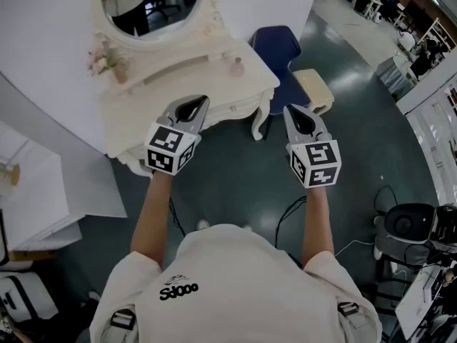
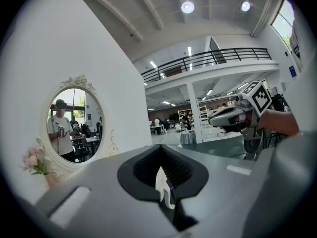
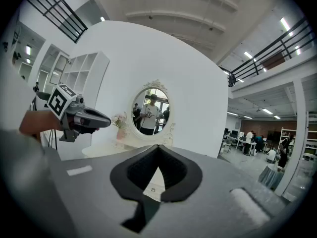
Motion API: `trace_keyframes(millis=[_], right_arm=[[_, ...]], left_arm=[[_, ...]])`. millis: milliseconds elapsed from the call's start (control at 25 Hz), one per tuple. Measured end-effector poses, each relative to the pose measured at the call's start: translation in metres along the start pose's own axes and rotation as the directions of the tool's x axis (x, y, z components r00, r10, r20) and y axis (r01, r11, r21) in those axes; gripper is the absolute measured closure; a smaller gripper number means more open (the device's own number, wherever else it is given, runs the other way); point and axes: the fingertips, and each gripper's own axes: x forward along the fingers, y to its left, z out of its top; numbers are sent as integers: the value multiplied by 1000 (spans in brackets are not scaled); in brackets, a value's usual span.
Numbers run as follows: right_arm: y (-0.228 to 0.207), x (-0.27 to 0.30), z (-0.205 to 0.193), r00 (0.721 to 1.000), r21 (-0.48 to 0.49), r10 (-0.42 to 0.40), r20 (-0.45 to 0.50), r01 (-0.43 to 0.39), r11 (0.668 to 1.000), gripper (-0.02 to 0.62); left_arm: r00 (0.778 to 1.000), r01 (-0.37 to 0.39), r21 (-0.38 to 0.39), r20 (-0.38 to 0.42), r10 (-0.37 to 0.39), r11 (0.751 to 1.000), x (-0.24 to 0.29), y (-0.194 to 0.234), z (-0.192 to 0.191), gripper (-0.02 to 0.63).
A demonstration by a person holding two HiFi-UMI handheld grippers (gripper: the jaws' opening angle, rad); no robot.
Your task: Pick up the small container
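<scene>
The small container (image 1: 237, 67), a pale bottle-like jar, stands on the right part of the white vanity table (image 1: 178, 84), below the oval mirror (image 1: 150, 2). My left gripper (image 1: 194, 107) hovers at the table's front edge, left of and nearer than the container, its jaws shut with nothing in them. My right gripper (image 1: 298, 114) hangs over the floor right of the table, also shut and empty. In the left gripper view the left gripper (image 2: 161, 150) points past the mirror (image 2: 72, 120). The right gripper (image 3: 158, 148) faces the mirror (image 3: 151, 112); its jaws hide the container.
Pink flowers (image 1: 107, 59) in a vase stand on the table's left. A blue chair (image 1: 278, 56) and a beige stool (image 1: 314, 90) sit right of the table. A white shelf unit (image 1: 36, 199) is at the left; cables and equipment (image 1: 410, 227) lie at the right.
</scene>
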Motion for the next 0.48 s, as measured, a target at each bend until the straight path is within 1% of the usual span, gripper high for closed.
trace_keyframes(millis=[160,320,480], right_arm=[[-9,-1,-3,1000,8,6,5,-6,1000,594],[-23,-3,-8,1000,52,7,14,-7,999,594],[-36,-9,-7,998,99,31,61,-37,994,594]], left_arm=[[1000,-5,1,-10,5,1000,6,-7,0,588],[1000,-15,1,-18,15,1000,13,-15,-1,588],[999,-45,-17,-19,45,999,20,-25,-1,588]])
